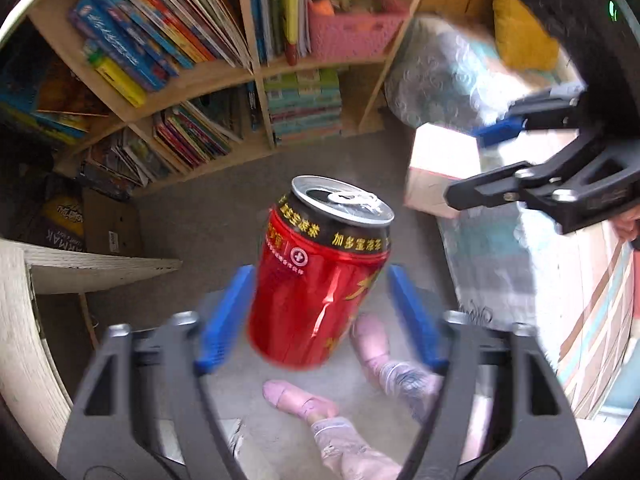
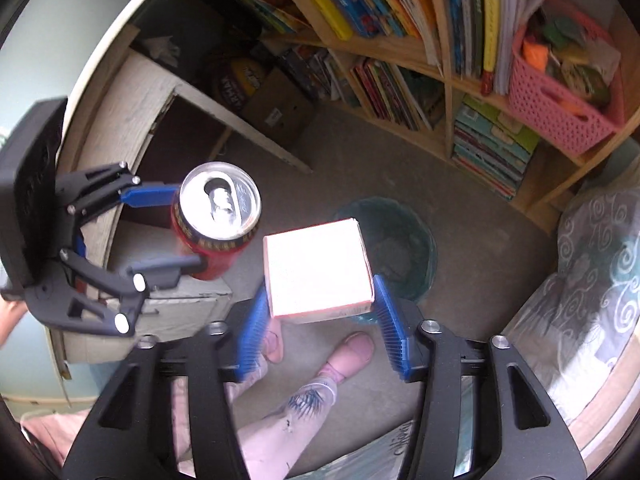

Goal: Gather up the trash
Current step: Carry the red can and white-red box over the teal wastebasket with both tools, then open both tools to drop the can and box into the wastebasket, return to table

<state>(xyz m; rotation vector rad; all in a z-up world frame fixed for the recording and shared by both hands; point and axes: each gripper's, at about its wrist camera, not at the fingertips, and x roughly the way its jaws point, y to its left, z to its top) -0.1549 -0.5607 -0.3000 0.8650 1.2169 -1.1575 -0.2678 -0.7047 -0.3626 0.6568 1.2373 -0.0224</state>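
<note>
You've got a load in each hand, both held up over the floor. Your left gripper [image 1: 320,312] is closed partway on the can [image 1: 320,272], pads pressed on its sides; the right gripper [image 2: 320,320] is clamped on the box [image 2: 318,266] the same way. The bin [image 2: 416,240] sits on the carpet right behind and under the box in the right view, so the box looks like the first drop.

My read: bring the box squarely over the bin's mouth before you open the pads, and lower it a bit so it doesn't bounce off the rim. Then swing the can across; it hangs left of the box, not yet over the bin. Keep it upright, since the top is open and I can't tell whether any liquid is left.

The can is red with a black band, tab pulled, its wall dented. The box is pale, square, its top washed out by glare.
</note>
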